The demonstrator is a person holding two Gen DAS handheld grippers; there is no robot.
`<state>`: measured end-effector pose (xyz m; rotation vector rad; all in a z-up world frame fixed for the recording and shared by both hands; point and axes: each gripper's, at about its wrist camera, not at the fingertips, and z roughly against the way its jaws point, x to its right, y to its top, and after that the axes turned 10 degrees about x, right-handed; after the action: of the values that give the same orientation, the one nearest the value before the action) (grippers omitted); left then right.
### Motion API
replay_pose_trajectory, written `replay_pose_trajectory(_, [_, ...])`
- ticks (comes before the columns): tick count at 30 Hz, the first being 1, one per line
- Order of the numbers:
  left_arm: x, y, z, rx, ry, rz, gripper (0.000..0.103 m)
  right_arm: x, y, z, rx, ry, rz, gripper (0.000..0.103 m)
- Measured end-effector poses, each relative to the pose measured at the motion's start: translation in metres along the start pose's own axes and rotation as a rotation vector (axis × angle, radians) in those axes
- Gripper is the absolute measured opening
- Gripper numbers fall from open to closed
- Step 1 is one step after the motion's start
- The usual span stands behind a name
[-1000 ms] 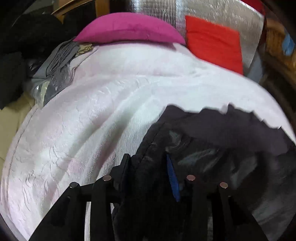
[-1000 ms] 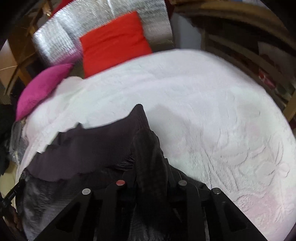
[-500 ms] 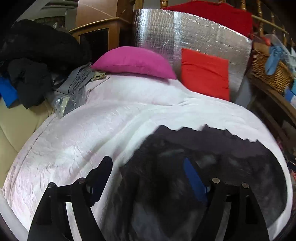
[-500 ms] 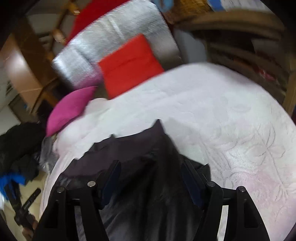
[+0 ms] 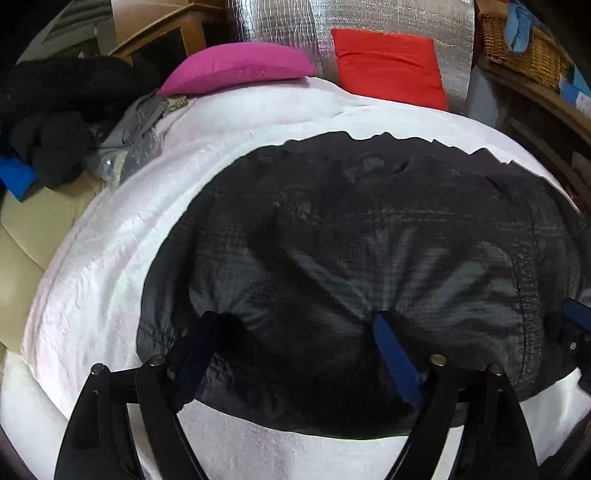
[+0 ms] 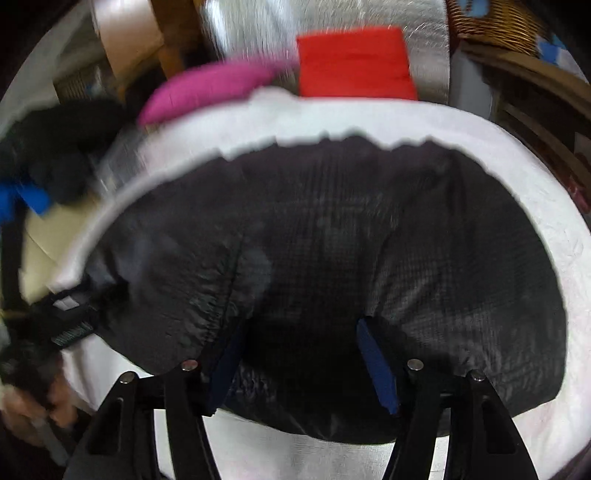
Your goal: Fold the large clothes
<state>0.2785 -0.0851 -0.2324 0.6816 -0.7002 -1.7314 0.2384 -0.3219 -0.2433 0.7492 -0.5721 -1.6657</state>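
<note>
Left wrist view, left to right. Heap of dark clothes (image 5: 55,122) off the bed's left edge, with a blue scrap below it. Grey garment (image 5: 136,125) at the bed's left margin. Magenta pillow (image 5: 236,64) at the head of the bed, red cushion (image 5: 388,66) to its right against a silver quilted panel (image 5: 369,18). Wicker basket (image 5: 524,44) on a wooden shelf at far right.

White bedspread (image 5: 110,258) covers the bed. Black jacket (image 5: 369,240) lies spread flat on it, ragged far hem towards the pillows, near edge towards the camera.

Left gripper (image 5: 295,332): jaws wide apart, having just been opening. Both tips sit over the jacket's near left portion. Fabric lies between and beneath the fingers; pads are not pressing it. Near hem crosses just behind the tips, with bare bedspread below.

Right wrist view (blurred), left to right. The person's left hand (image 6: 29,402) on the other gripper's handle at lower left, beside the jacket's left edge. Jacket (image 6: 332,258) fills the centre, white bedspread showing round it.

Right gripper (image 6: 301,332): jaws apart, having opened and then closed in slightly. Tips over the jacket's near middle, nothing pinched. Blue pad (image 6: 376,365) on the right finger stands clear of the cloth.
</note>
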Motion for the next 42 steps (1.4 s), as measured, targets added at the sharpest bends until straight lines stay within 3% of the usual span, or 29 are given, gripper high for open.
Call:
replay_pose_trajectory(5, [-0.008,-0.001,0.021,0.028,-0.011,0.055,0.086,0.005,0.006,0.022,0.067,0.044,-0.079,0.065])
replay_pose_trajectory(8, [-0.002,-0.009,0.031,0.058,-0.008,0.033,0.086,0.009,0.003,0.036,0.132,-0.044,-0.07,0.064])
replay_pose_trajectory(12, [0.007,-0.018,0.021,-0.006,0.017,-0.005,0.086,0.02,-0.007,0.017,0.004,-0.084,-0.095,0.061])
replay_pose_trajectory(15, [0.007,-0.015,0.038,0.013,0.01,0.005,0.086,0.021,-0.002,0.038,0.044,-0.04,-0.125,0.061])
replay_pose_trajectory(20, [0.012,-0.007,0.097,0.133,0.034,-0.018,0.086,0.037,-0.003,0.086,0.131,0.012,-0.236,0.062])
replay_pose_trajectory(25, [0.013,0.006,0.155,0.249,0.036,-0.009,0.086,0.037,0.0,0.138,0.202,0.009,-0.246,0.063])
replay_pose_trajectory(30, [0.012,0.015,0.201,0.34,0.047,-0.021,0.086,0.02,0.002,0.182,0.241,-0.004,-0.2,0.066])
replay_pose_trajectory(42, [0.002,0.012,0.283,0.446,0.048,-0.017,0.088,-0.043,0.0,0.258,0.312,-0.064,-0.055,0.071])
